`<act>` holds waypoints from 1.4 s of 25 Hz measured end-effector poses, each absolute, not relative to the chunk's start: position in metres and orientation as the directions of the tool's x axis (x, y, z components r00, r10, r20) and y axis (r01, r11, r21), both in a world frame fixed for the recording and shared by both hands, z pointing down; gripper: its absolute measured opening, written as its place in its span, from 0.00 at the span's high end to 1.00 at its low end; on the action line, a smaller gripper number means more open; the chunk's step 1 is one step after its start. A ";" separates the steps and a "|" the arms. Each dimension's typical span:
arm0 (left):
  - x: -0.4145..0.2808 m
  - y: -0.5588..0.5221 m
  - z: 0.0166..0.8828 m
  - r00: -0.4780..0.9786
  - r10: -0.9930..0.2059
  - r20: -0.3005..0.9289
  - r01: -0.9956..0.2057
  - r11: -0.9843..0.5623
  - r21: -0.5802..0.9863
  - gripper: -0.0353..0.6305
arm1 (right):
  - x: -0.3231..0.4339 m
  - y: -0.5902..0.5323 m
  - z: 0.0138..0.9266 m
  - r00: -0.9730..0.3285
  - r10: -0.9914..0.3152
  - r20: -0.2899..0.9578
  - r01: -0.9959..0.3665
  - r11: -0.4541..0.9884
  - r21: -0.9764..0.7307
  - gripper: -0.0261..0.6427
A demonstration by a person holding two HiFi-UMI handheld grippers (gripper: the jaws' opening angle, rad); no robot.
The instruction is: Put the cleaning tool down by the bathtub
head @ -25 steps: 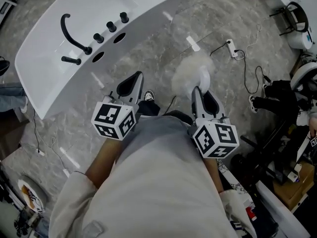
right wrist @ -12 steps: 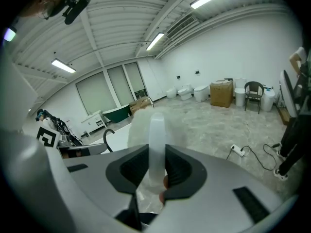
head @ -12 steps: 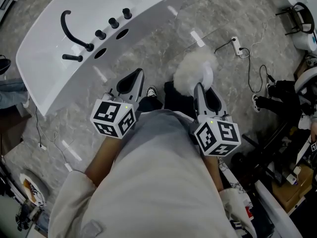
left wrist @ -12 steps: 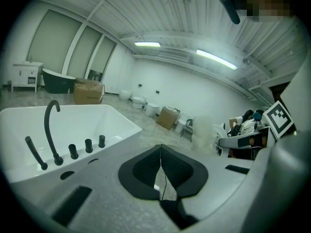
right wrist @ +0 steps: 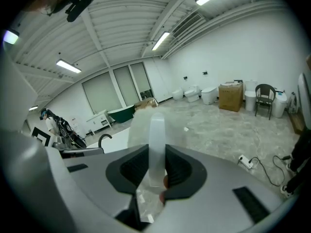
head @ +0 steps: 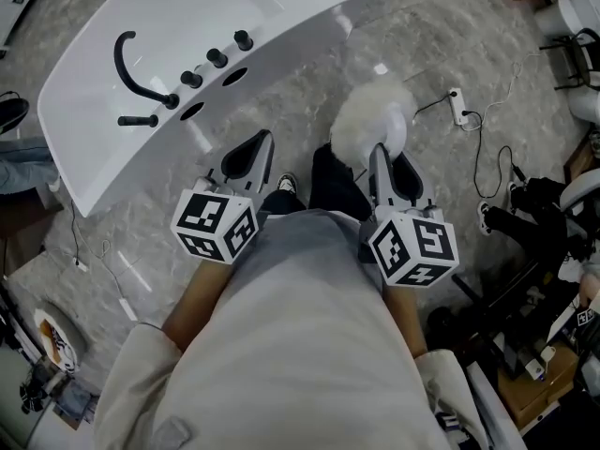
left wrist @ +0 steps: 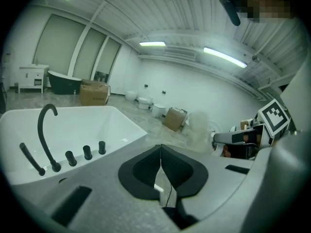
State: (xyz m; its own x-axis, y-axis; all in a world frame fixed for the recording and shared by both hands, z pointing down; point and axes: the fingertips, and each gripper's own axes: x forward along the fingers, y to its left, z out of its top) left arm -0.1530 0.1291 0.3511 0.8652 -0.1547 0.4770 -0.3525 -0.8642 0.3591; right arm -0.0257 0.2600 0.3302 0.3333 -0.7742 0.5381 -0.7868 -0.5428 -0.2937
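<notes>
Gripping the cleaning tool (head: 368, 120) by its handle, the right gripper (head: 380, 157) holds it near the bathtub (head: 84, 148); set-down is not yet done. The left gripper (head: 251, 153) is closed and empty.

Bright even indoor light, ceiling strip lights (left wrist: 221, 57) glowing, glints on the floor (head: 380, 68), fisheye bending and dark corners in gripper views, cleaning tool (head: 368, 122) blurred.

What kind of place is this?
Likely a bathroom-fixture showroom or warehouse, not a home: a white bathtub stands in the open on the stone floor, toilets stand in a row, and a cardboard box sits beside them.
</notes>
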 end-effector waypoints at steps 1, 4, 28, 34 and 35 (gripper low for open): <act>-0.144 0.125 0.351 0.863 -0.161 0.479 -0.359 -0.862 0.358 0.93 | -0.017 0.255 0.331 0.325 -0.778 0.538 -0.792 -0.535 -0.296 0.84; -0.116 0.116 0.353 0.856 -0.179 0.485 -0.379 -0.855 0.353 0.93 | 0.011 0.242 0.334 0.297 -0.788 0.539 -0.805 -0.510 -0.303 0.84; 0.030 0.079 0.327 0.761 -0.379 0.526 -0.558 -0.797 0.233 0.93 | 0.176 0.167 0.363 0.010 -0.856 0.518 -0.873 -0.260 -0.413 0.84; 0.030 0.059 0.329 0.746 -0.404 0.529 -0.590 -0.770 0.242 0.93 | 0.181 0.133 0.370 -0.032 -0.848 0.529 -0.884 -0.223 -0.412 0.84; 0.031 0.055 0.330 0.747 -0.406 0.527 -0.590 -0.769 0.244 0.93 | 0.182 0.128 0.370 -0.036 -0.847 0.531 -0.886 -0.219 -0.409 0.84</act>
State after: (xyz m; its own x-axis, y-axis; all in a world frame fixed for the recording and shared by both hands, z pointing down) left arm 0.0310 0.0554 0.3297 0.7466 -0.4056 0.5273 -0.5903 -0.7695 0.2438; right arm 0.1821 0.1279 0.3700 -0.0355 -0.8466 0.5311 -0.8861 -0.2191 -0.4085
